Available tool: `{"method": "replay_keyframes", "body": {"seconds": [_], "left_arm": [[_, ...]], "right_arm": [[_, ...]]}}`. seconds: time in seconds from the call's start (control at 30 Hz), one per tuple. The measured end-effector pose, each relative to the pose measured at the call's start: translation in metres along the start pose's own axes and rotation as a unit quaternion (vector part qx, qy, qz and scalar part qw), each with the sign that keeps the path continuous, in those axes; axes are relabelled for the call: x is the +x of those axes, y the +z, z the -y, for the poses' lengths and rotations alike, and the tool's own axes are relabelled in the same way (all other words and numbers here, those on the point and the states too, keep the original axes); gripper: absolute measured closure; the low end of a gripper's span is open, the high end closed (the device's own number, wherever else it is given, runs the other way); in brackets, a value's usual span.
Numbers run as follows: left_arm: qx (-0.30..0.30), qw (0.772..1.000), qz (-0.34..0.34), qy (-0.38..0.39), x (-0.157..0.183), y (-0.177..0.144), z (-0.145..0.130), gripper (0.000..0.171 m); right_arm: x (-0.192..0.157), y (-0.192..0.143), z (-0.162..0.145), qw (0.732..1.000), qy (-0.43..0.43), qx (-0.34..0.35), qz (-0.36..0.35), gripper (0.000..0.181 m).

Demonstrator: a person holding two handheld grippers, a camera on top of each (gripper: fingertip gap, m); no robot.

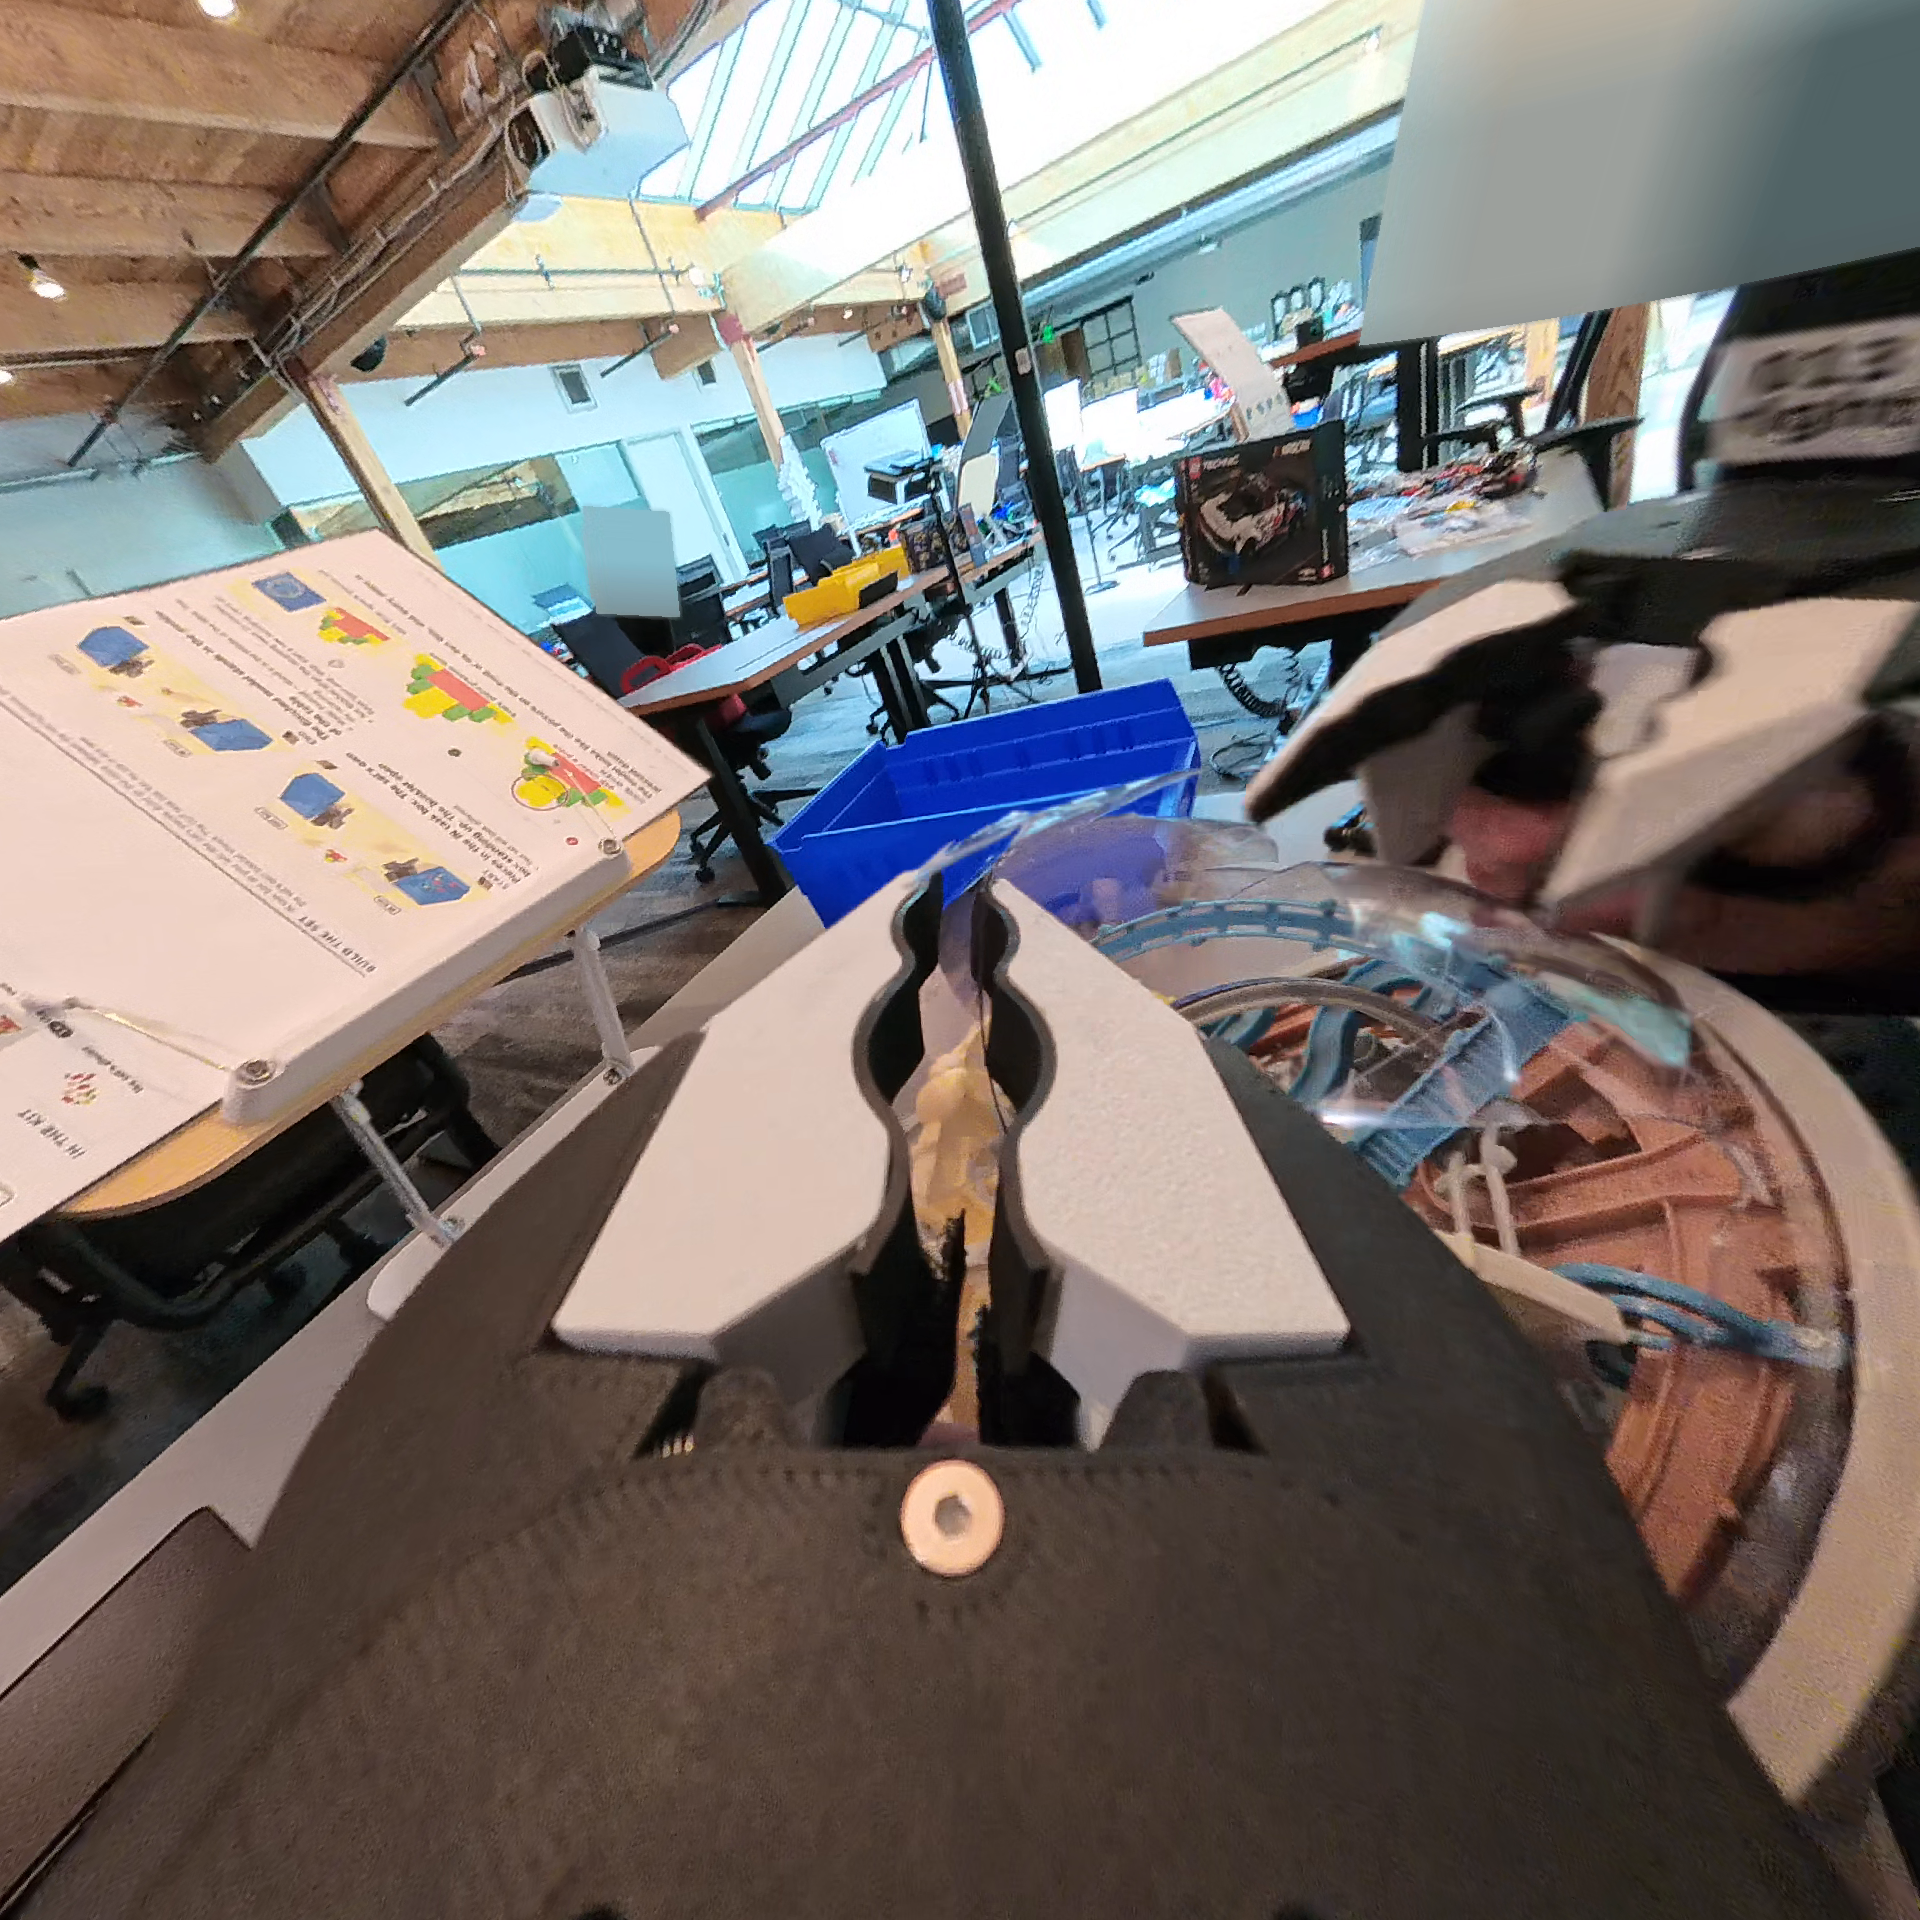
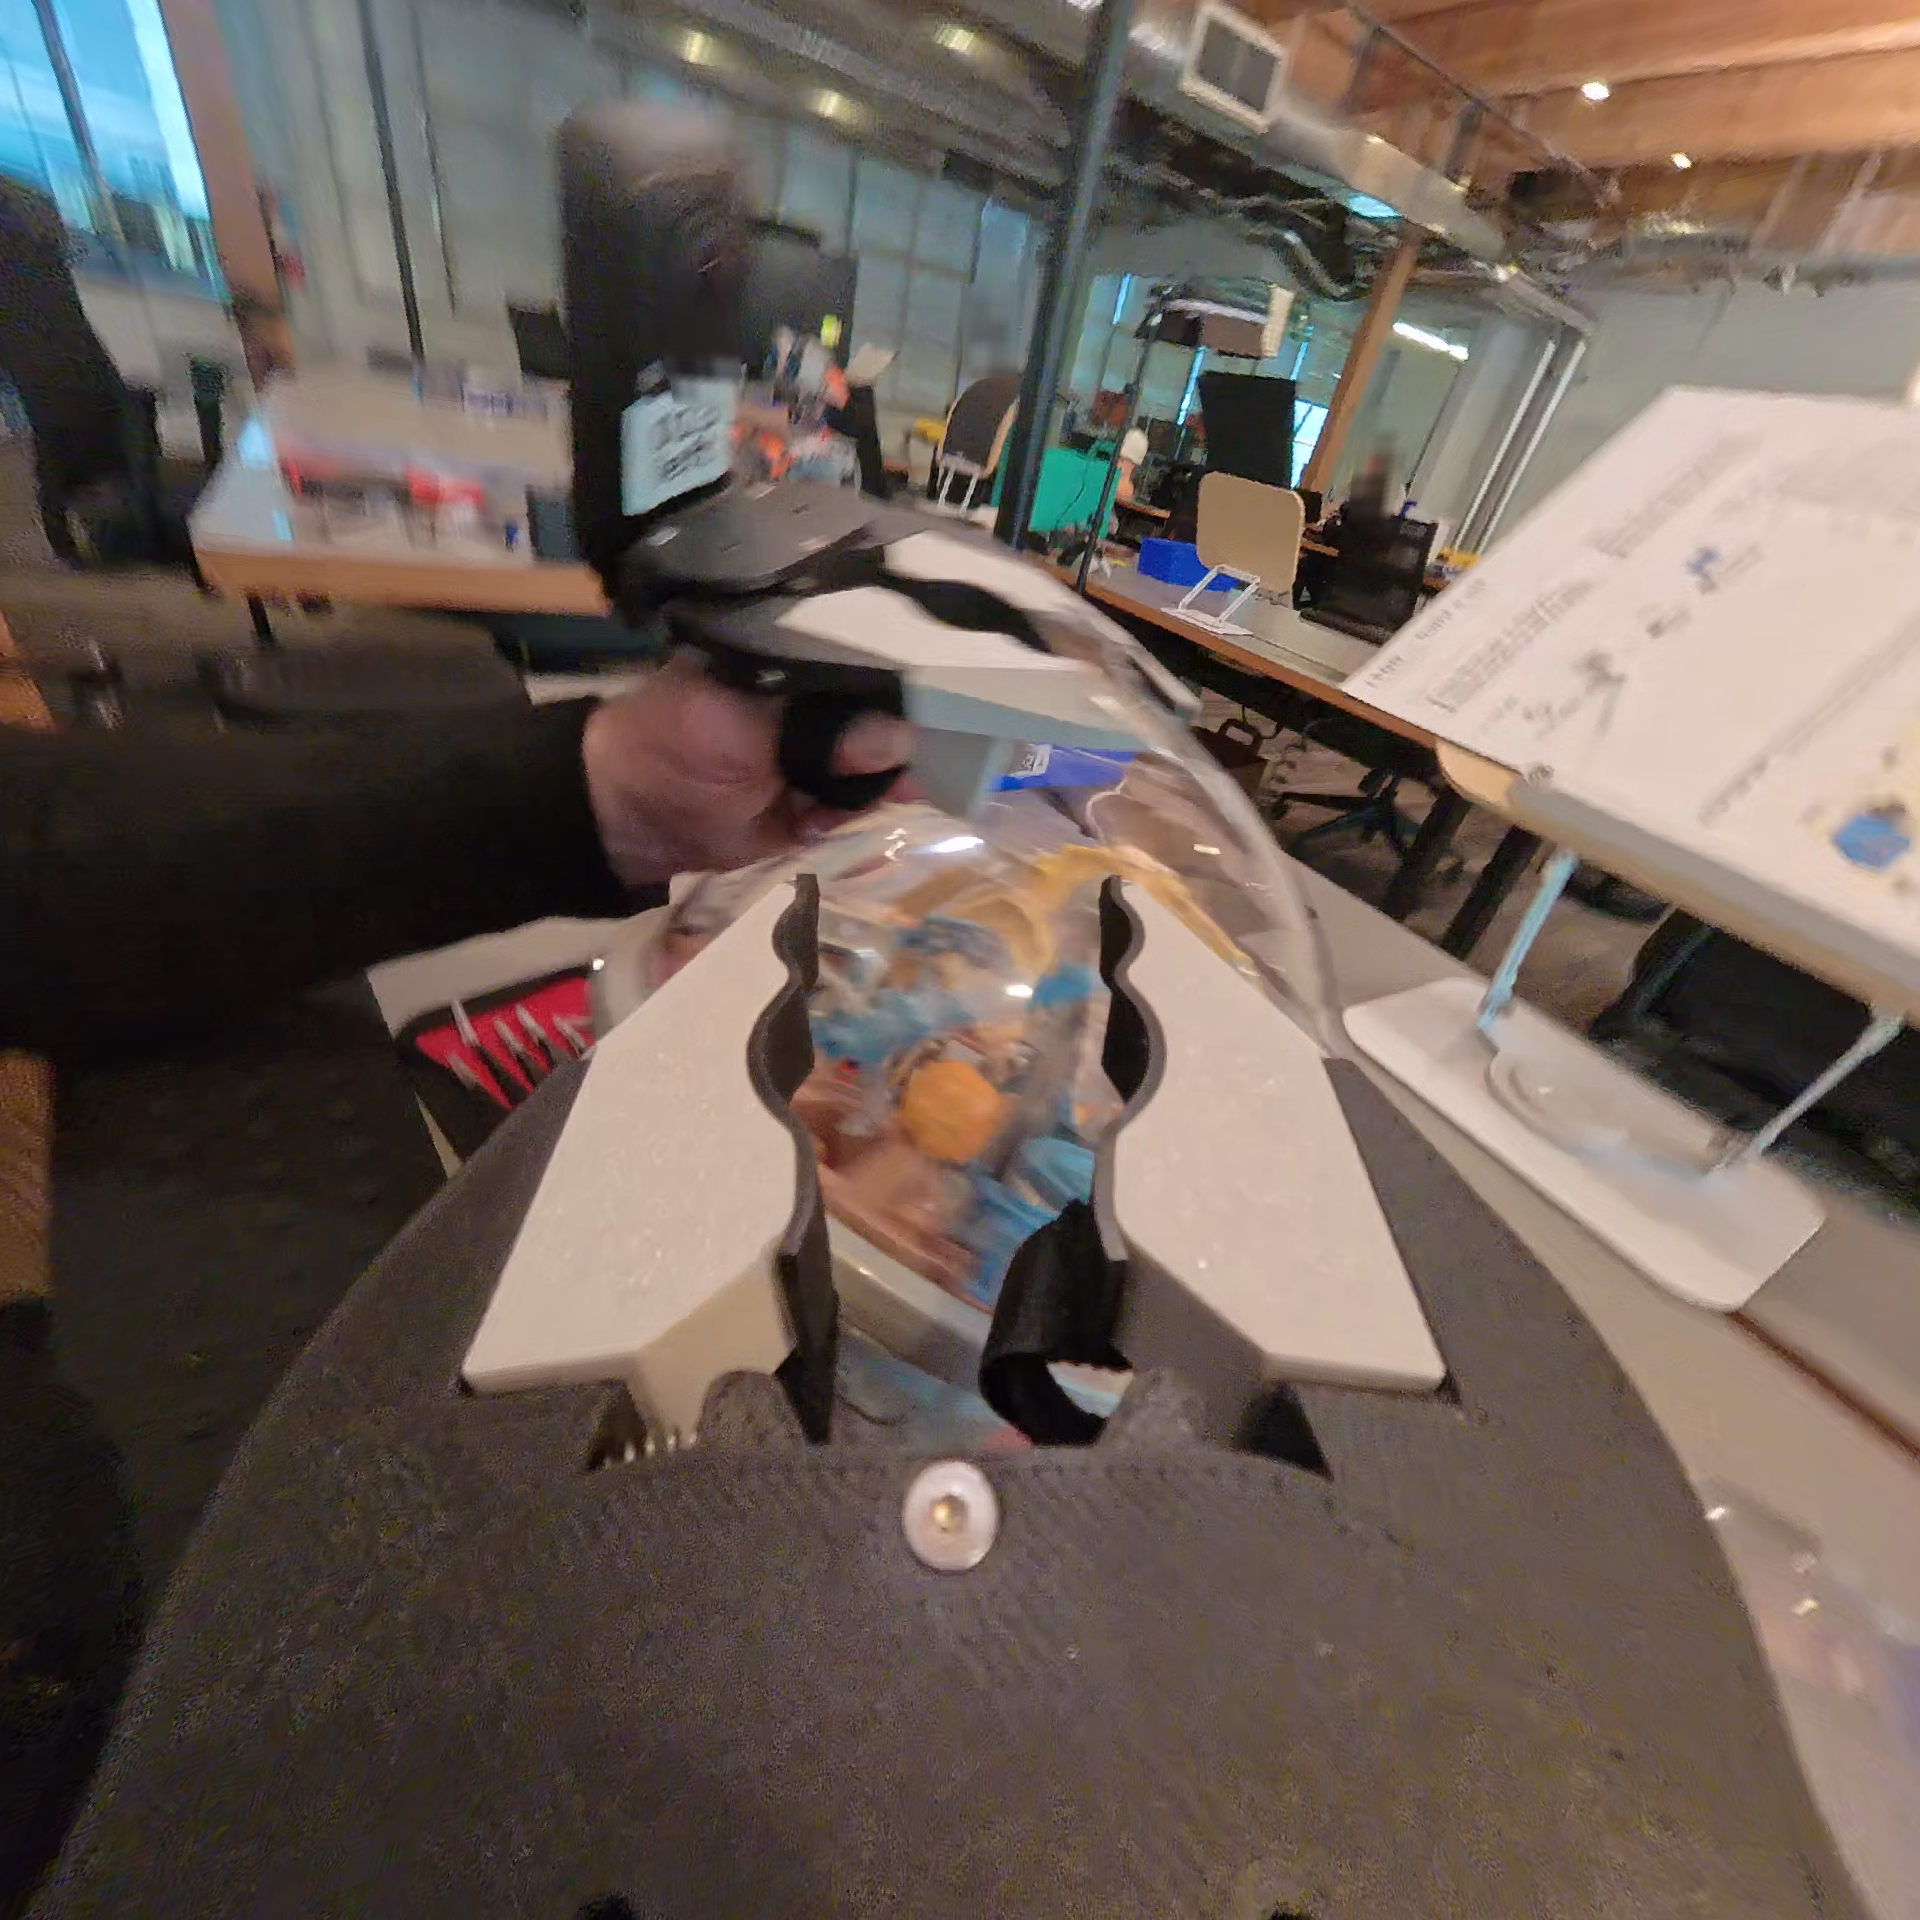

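Observation:
My left gripper (image 1: 964,894) is shut on the thin rim of a clear plastic dome (image 1: 1455,935). The dome covers blue tracks (image 1: 1455,1049) and brown parts set in a grey ring (image 1: 1849,1351). Something cream-coloured (image 1: 956,1122) shows between its fingers. My right gripper (image 2: 956,899) is open, with the dome (image 2: 1226,831) and a small orange ball (image 2: 951,1112) seen between its fingers; whether they touch the dome I cannot tell. The right gripper also shows in the left wrist view (image 1: 1403,852), open beside the dome. The left gripper shows in the right wrist view (image 2: 1122,665), held by a hand (image 2: 686,779).
A tilted instruction board (image 1: 312,790) stands on a white stand (image 2: 1558,1122) to the side. A blue bin (image 1: 1018,769) sits behind the dome. A red and black tool case (image 2: 488,1049) lies near the dome. A black pole (image 1: 1013,343) and office tables stand behind. Spacing between my two grippers at the tips: around 8 cm.

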State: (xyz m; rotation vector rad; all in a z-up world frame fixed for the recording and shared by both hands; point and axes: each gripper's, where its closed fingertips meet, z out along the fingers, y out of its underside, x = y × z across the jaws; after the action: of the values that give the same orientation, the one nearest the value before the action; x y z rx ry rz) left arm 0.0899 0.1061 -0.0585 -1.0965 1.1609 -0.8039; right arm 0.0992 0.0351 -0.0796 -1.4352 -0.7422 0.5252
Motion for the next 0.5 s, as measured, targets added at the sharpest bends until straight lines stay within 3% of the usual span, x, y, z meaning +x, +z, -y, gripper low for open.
{"method": "replay_keyframes", "body": {"seconds": [0.13,0.23,0.4,0.5], "left_arm": [[0.004,1.000,-0.012,0.000,0.006,0.005,0.002,0.170],[0.005,1.000,-0.026,0.004,0.012,0.010,0.002,0.170],[0.010,0.999,-0.052,0.000,0.024,0.021,0.005,0.170],[-0.001,0.998,-0.061,0.010,0.029,0.026,0.002,0.170]], "right_arm": [[0.043,-0.017,-0.017,0.991,0.122,-0.029,0.048,0.120],[0.060,-0.014,-0.031,0.984,0.152,-0.060,0.070,0.110],[0.048,0.005,-0.043,0.959,0.210,-0.080,0.174,0.067],[0.050,0.011,-0.052,0.957,0.202,-0.093,0.184,0.068]]}}
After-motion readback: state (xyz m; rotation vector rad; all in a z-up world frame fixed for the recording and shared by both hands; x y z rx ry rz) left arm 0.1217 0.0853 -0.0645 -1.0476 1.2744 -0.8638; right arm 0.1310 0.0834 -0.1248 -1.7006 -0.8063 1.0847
